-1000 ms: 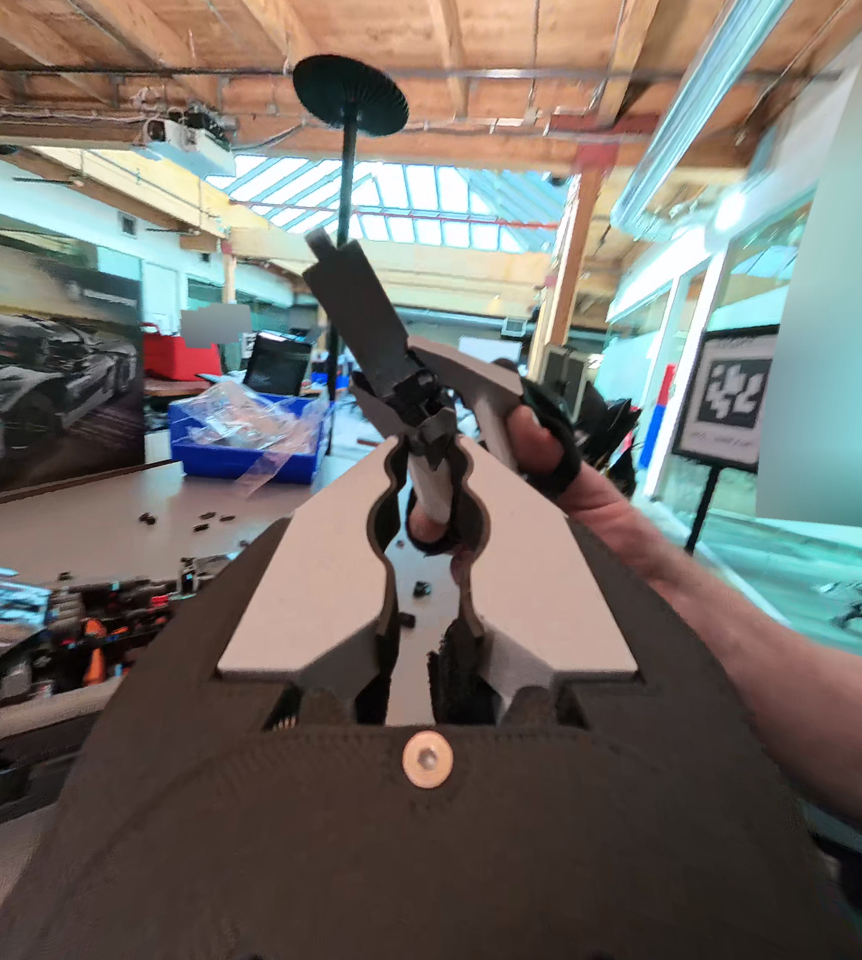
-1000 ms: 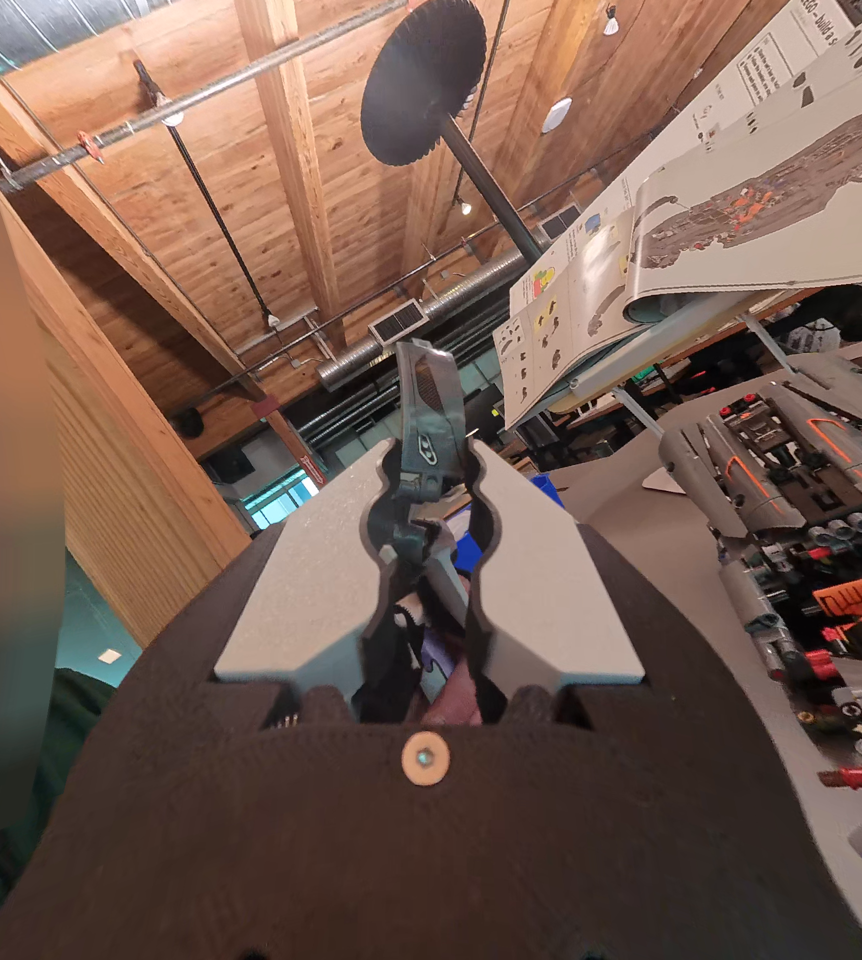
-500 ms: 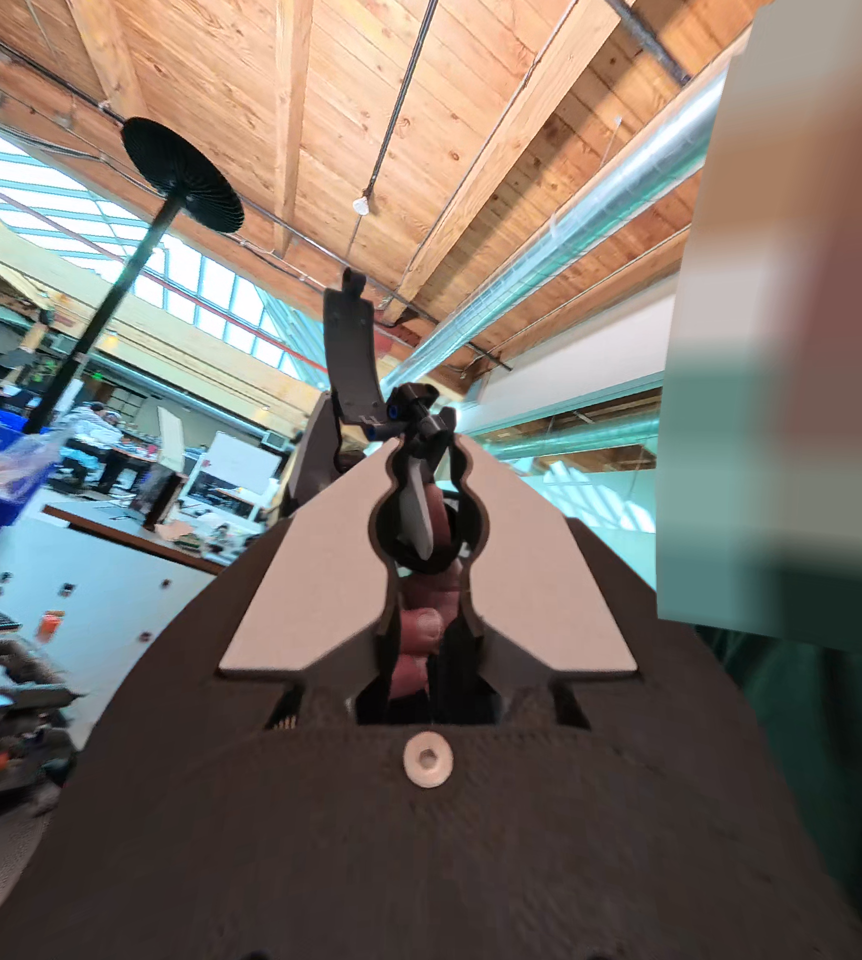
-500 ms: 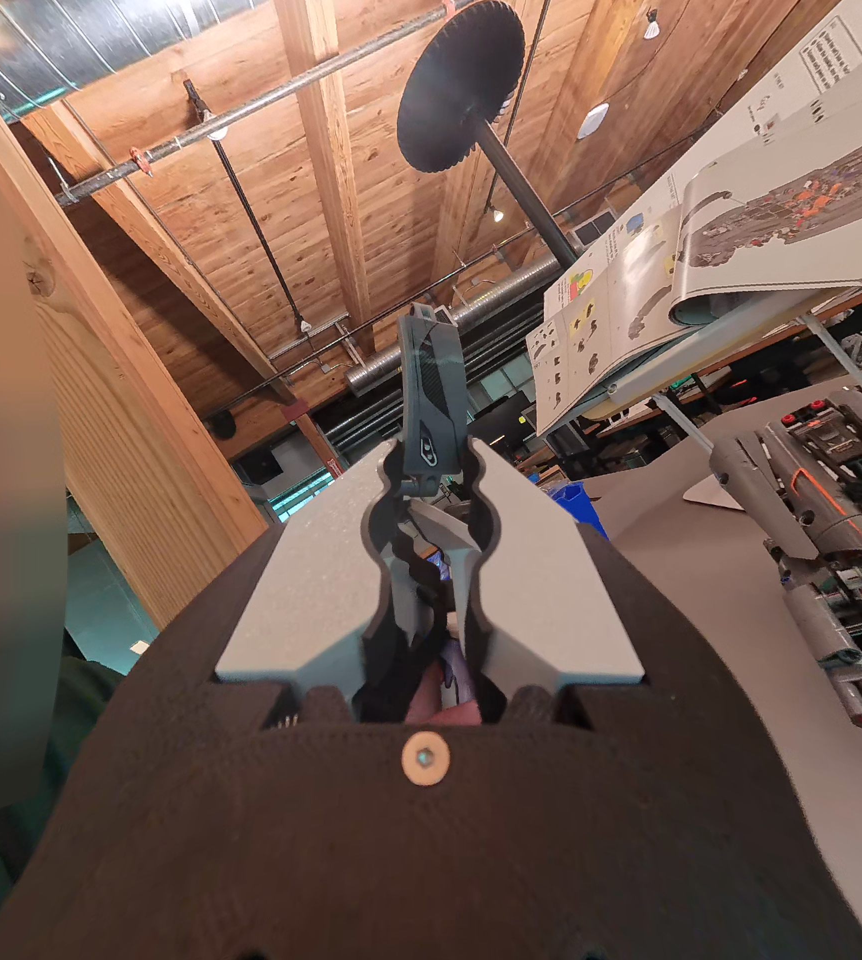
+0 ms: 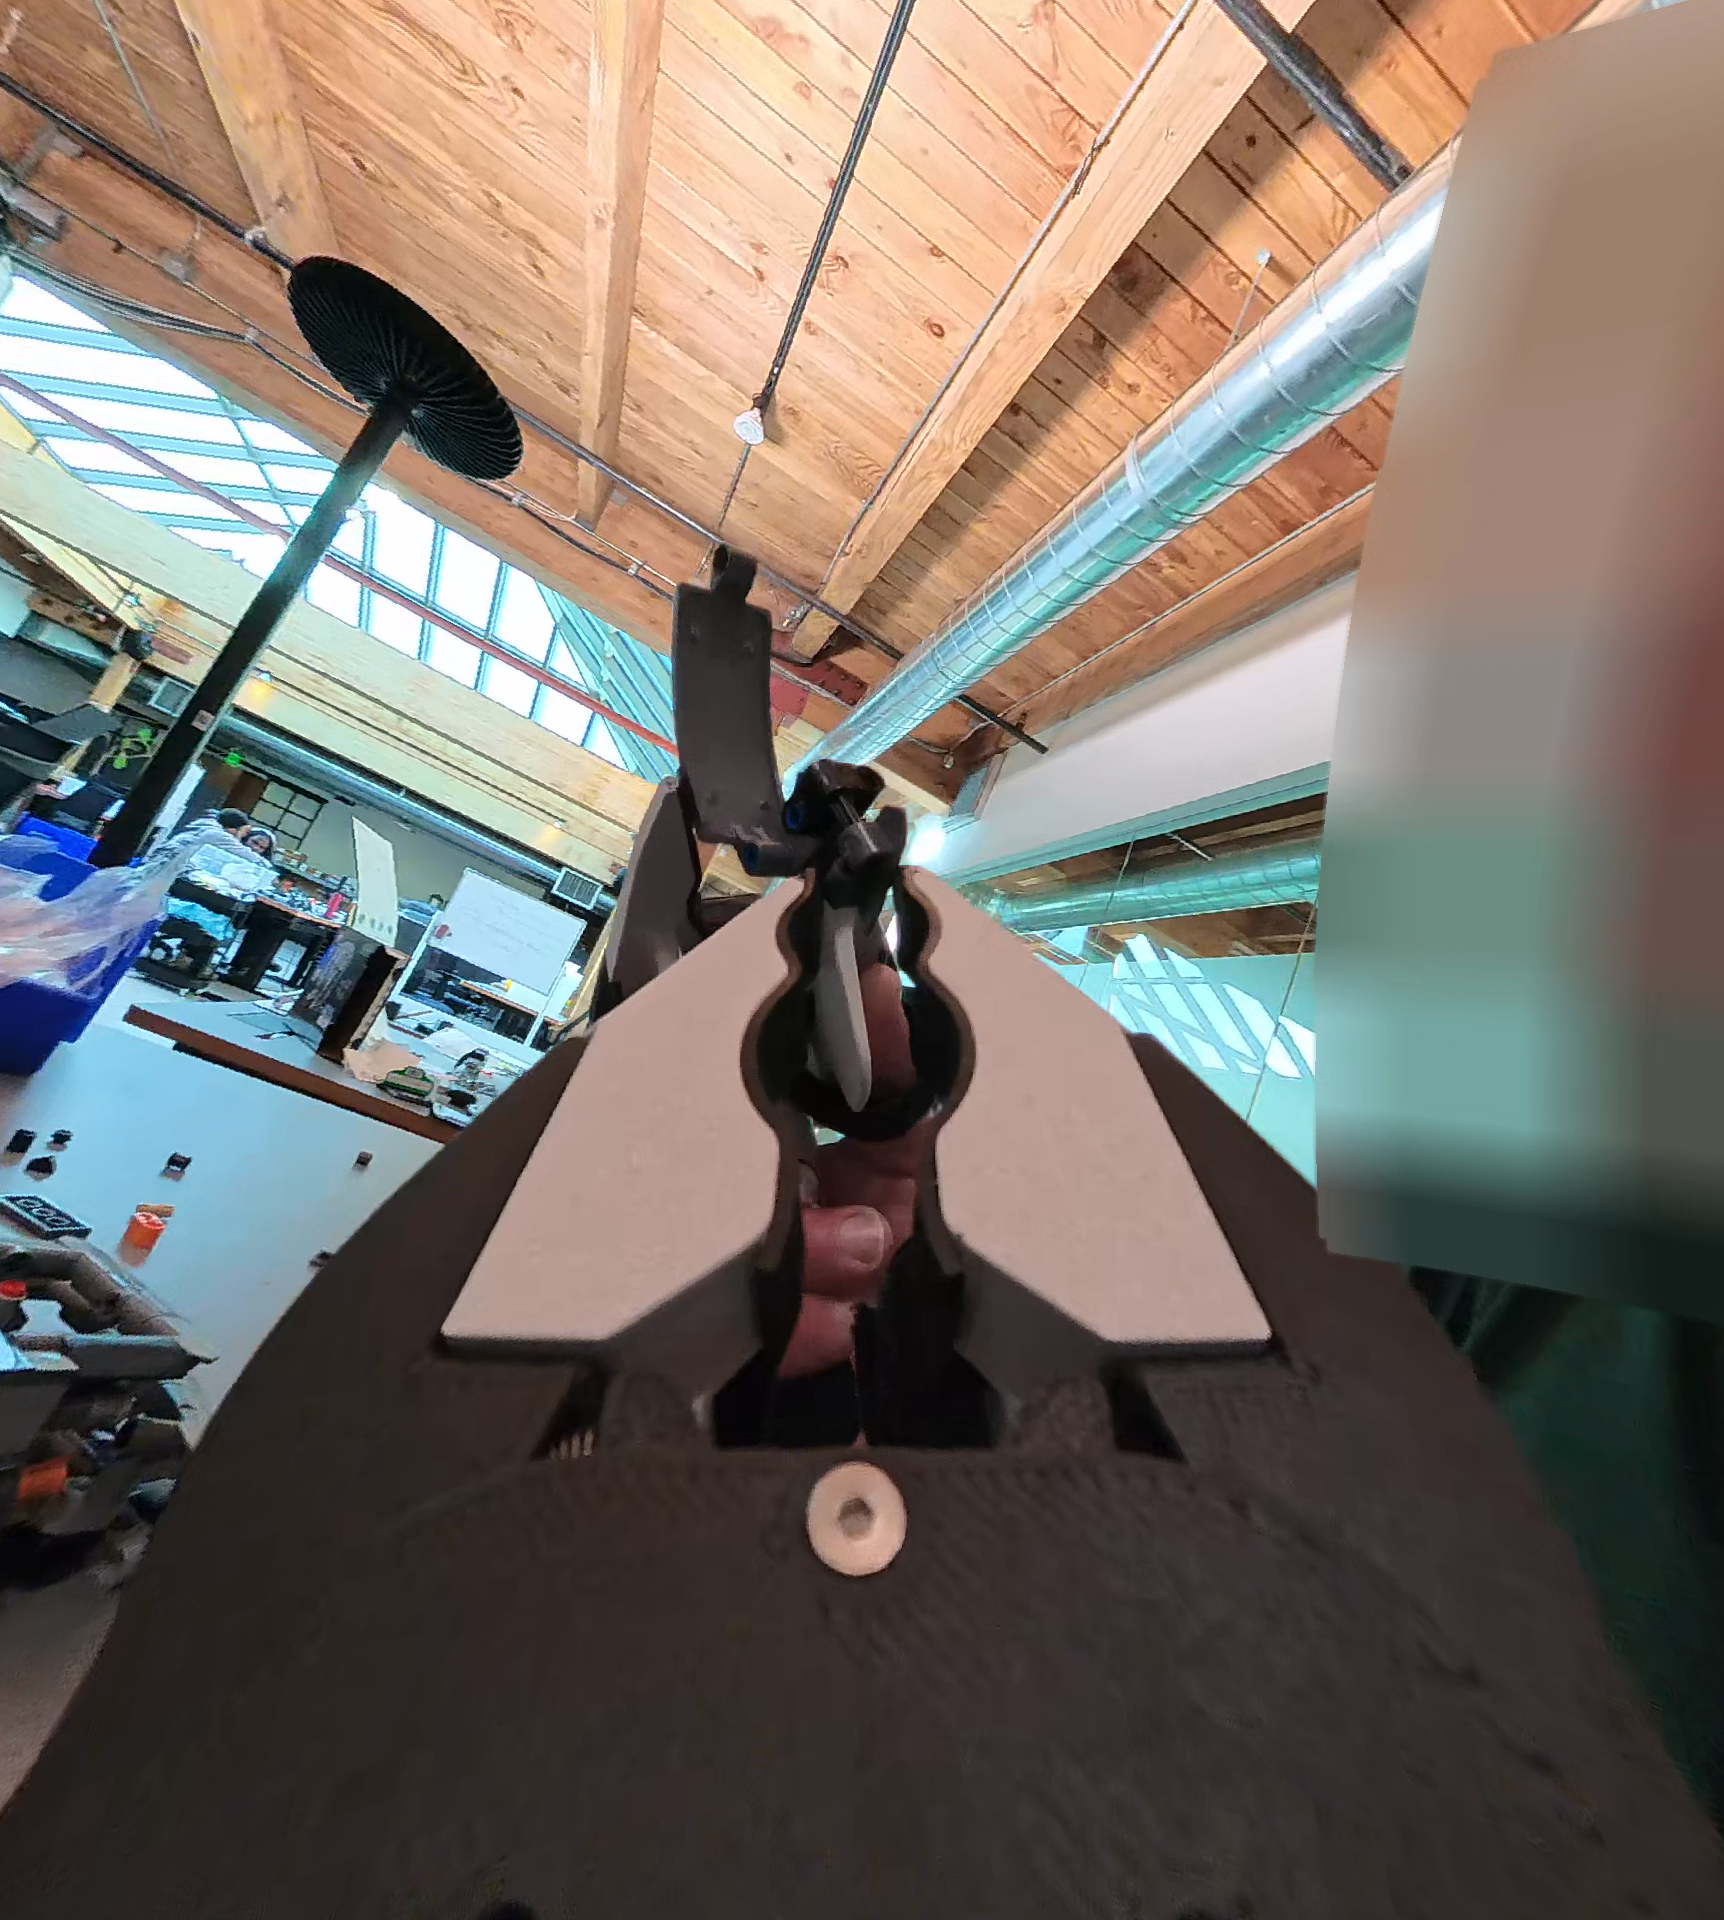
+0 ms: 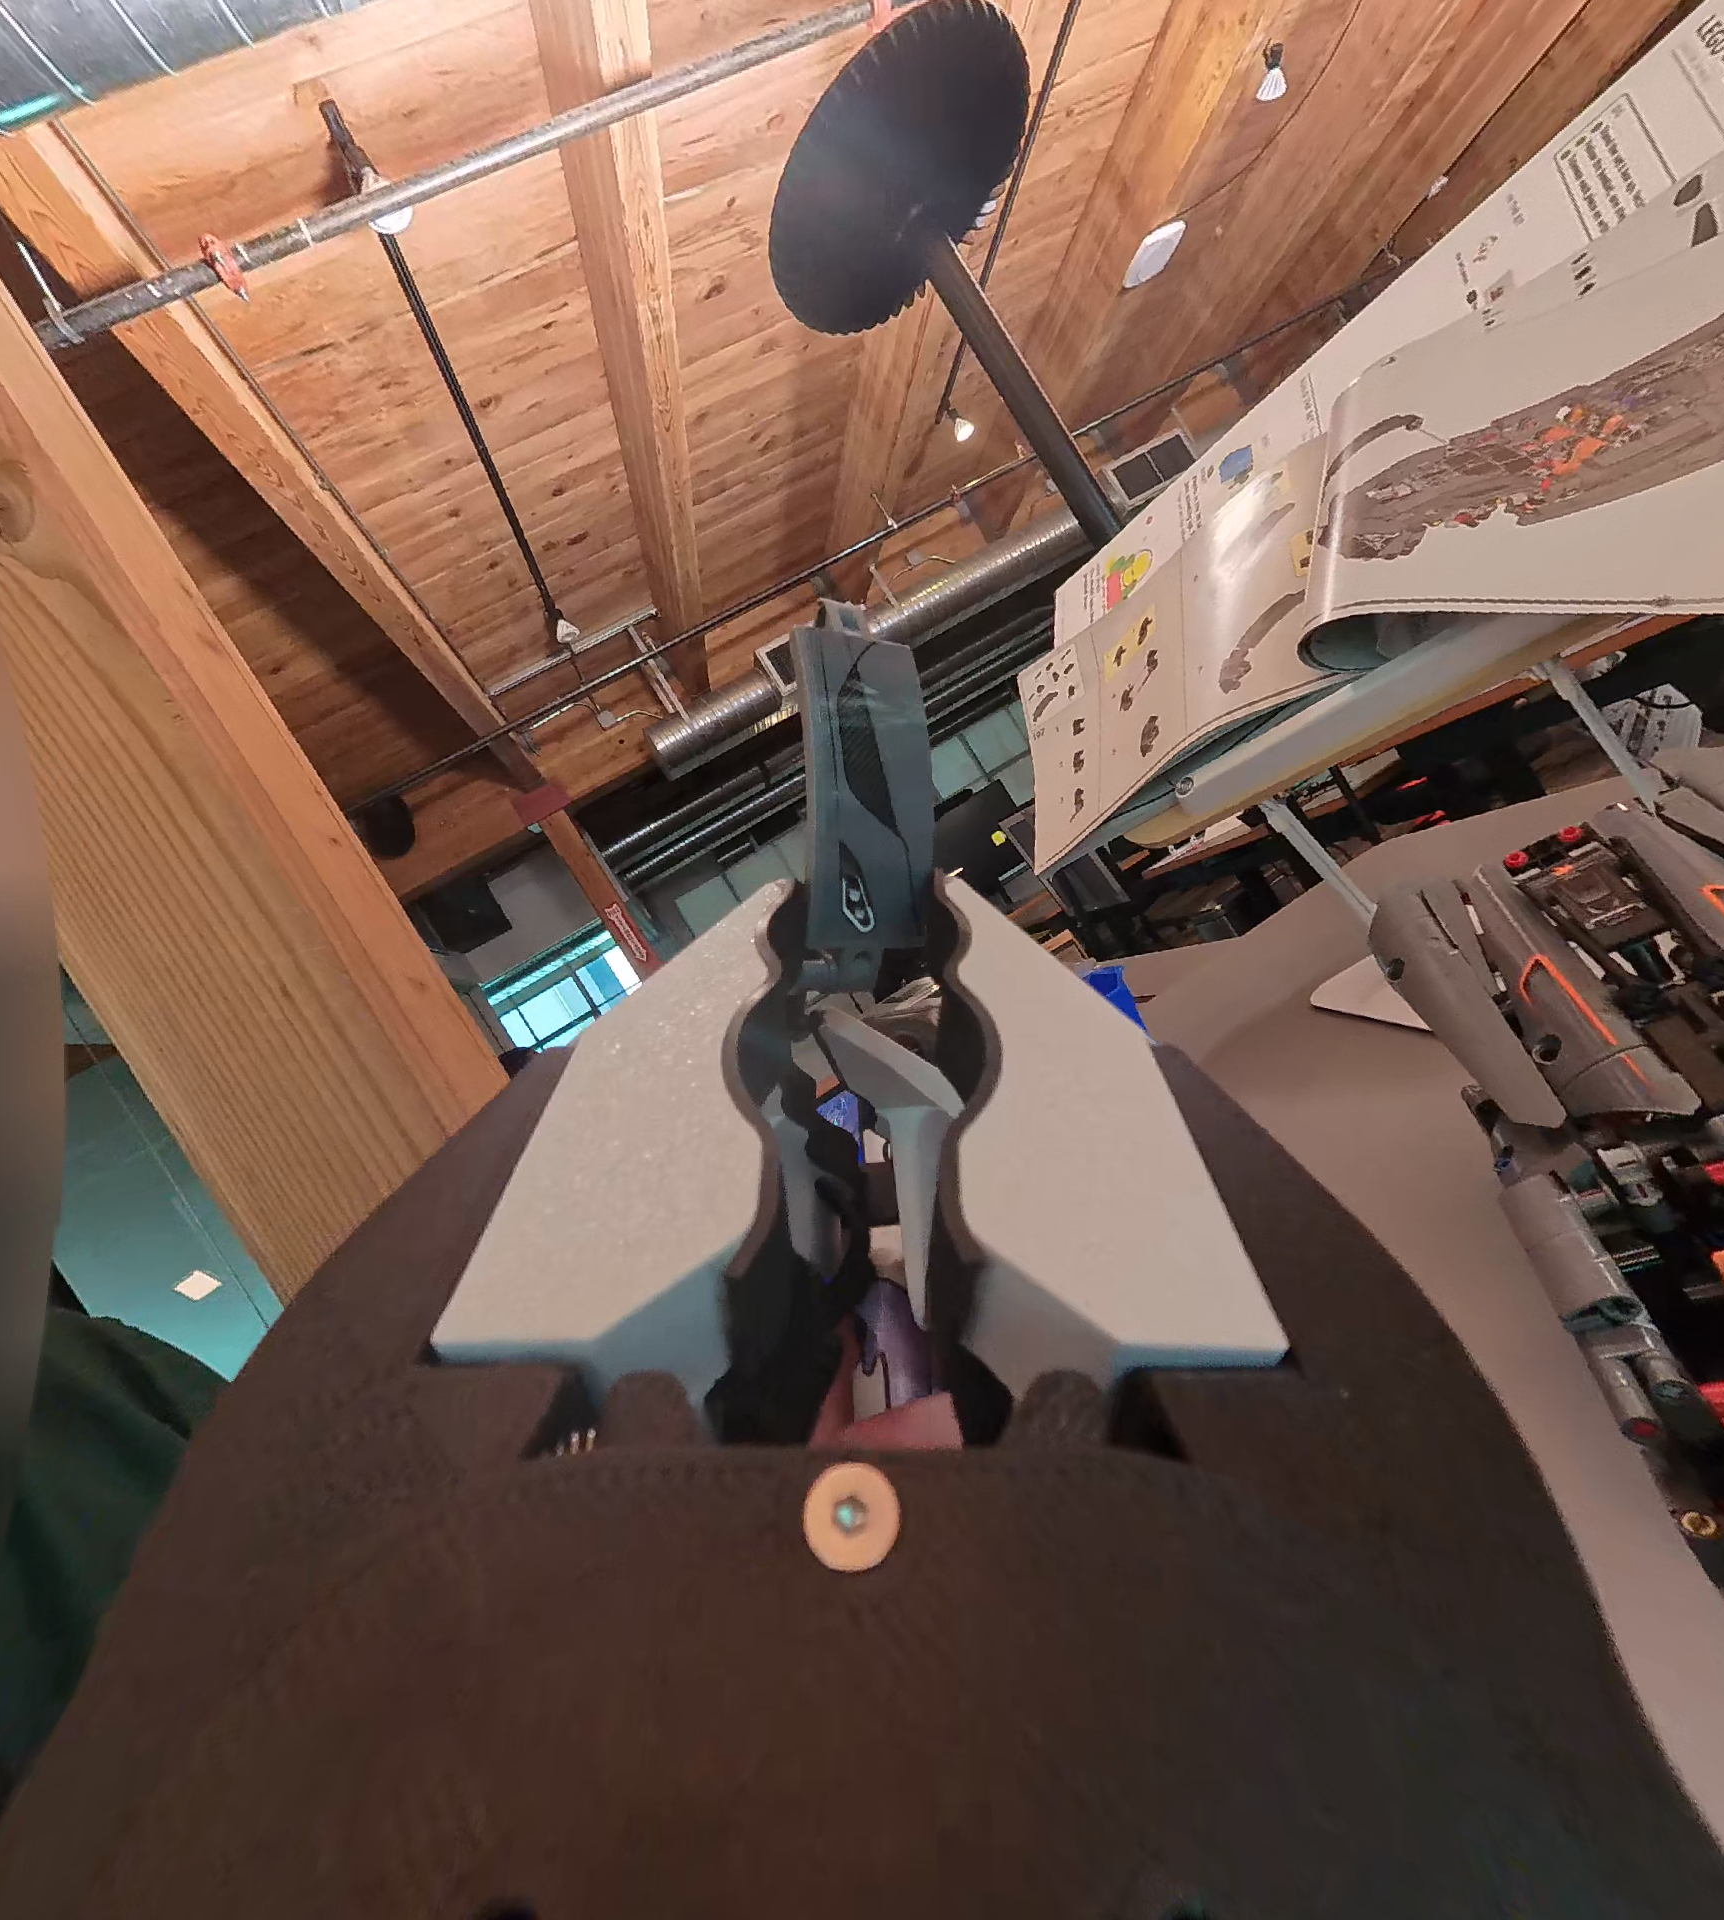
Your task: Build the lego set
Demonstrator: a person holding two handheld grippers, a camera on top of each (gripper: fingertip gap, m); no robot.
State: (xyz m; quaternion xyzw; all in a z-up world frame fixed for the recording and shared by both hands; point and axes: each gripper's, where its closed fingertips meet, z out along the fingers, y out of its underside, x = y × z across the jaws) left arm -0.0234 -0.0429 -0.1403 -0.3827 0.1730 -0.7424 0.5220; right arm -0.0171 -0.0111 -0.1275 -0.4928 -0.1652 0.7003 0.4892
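Both grippers are raised toward the ceiling and hold one small lego sub-assembly between them. My left gripper [image 5: 858,878] is shut on a black connector [image 5: 853,831] at the foot of a dark grey curved panel [image 5: 723,707] that sticks up past the fingertips. My right gripper [image 6: 868,894] is shut on the lower end of the same panel [image 6: 863,769]. In each view the other gripper's pale fingers [image 6: 889,1081] show in the gap behind the jaws. The partly built grey and orange lego car lies on the table, at lower left in the left wrist view [image 5: 16,1382] and at right in the right wrist view [image 6: 1616,1039].
An open instruction booklet [image 6: 1460,468] rests on a stand behind the car. A blue bin [image 5: 6,1008] with plastic bags stands at the far left of the grey table [image 5: 245,1132]. Small loose pieces [image 5: 37,1210] lie beside the car. A black pole with a disc [image 5: 401,374] rises overhead. The grippers are tip to tip, or close to it.
The left gripper has tipped up from the table toward the ceiling, still gripping the connector. The right gripper has turned slightly, and the panel now stands more upright in it.
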